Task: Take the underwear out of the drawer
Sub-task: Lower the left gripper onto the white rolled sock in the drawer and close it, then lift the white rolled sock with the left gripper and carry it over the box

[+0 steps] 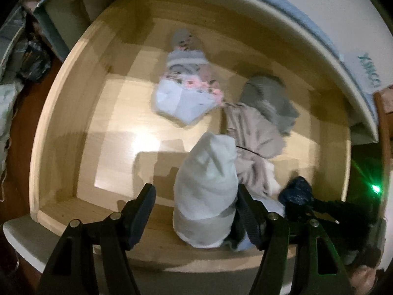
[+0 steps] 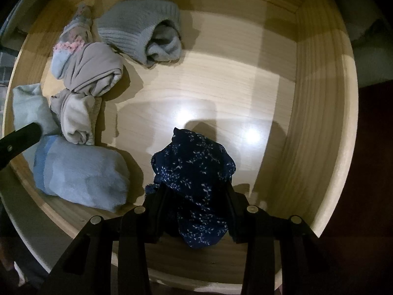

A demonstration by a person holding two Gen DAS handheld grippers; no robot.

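Your right gripper points down into the wooden drawer with its jaws closed to a narrow gap on the navy floral underwear. That garment bunches up between the two fingers, near the drawer's front wall and right of centre.

Your left gripper stands with its jaws wide apart around the white rolled garment. The right finger lies against the roll; the left finger stands clear of it, so nothing is gripped.

The remaining items lie on the drawer floor:
- a light blue folded garment, near the front wall, left of the navy underwear;
- a beige twisted garment, beyond the blue one;
- a grey knitted roll, toward the far wall;
- a pale bundle with pink trim, far left of the beige garment.
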